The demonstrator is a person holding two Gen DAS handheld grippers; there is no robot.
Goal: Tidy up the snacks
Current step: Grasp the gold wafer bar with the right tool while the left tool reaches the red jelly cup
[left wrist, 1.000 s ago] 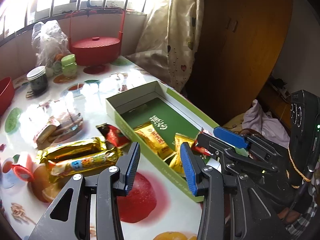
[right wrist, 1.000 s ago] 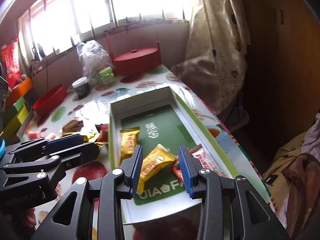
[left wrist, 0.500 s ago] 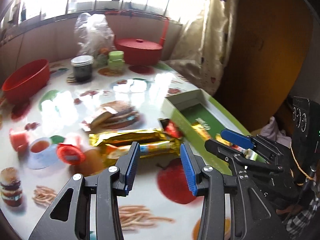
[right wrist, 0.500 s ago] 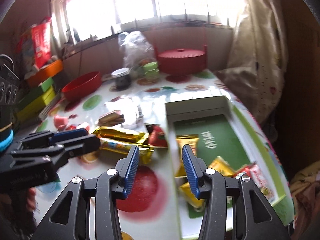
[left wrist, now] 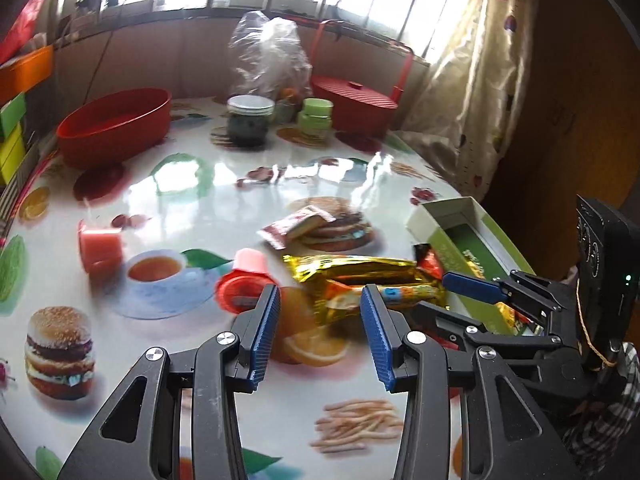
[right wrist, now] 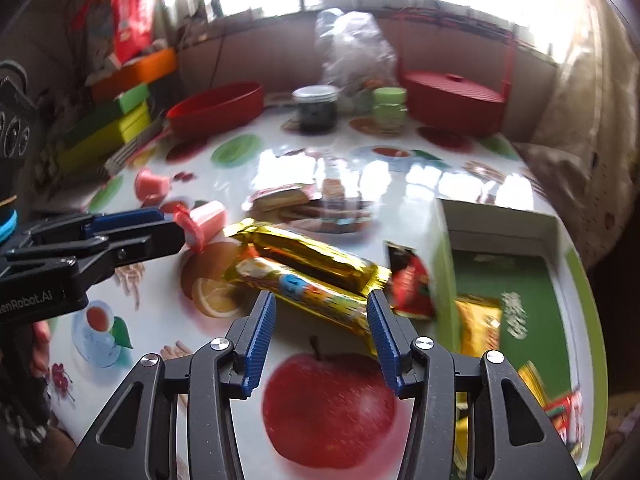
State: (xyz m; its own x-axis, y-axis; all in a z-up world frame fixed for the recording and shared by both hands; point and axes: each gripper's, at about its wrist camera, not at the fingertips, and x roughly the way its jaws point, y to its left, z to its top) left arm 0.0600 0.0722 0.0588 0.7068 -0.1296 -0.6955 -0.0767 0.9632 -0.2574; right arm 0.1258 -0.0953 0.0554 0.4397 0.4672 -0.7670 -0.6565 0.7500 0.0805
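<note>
Two long snack bars in gold foil lie side by side on the table (right wrist: 224, 364): a plain gold bar (right wrist: 308, 254) and, touching it on the near side, a gold bar with coloured print (right wrist: 304, 294). A small red packet (right wrist: 412, 284) lies at their right-hand ends, against the wall of the green box (right wrist: 444, 280), which holds yellow packets (right wrist: 480, 328). The right tool (right wrist: 320, 332) hovers just above and before the printed bar; its jaws are opening, nothing is between the pads, and the bar shows beyond the tips. The left tool (left wrist: 320, 332) is part-open and empty, with the bars' left ends (left wrist: 340, 280) just beyond it. Two pink jelly cups (left wrist: 244, 276) (left wrist: 98, 244) lie on their sides to the left, and a flat biscuit packet (left wrist: 298, 224) lies behind the bars. At the far edge stand a red bowl (left wrist: 114, 128), a dark jar (left wrist: 250, 120), a green jar (left wrist: 316, 114), a clear plastic bag (left wrist: 272, 52) and a red lidded basket (left wrist: 354, 104).
</note>
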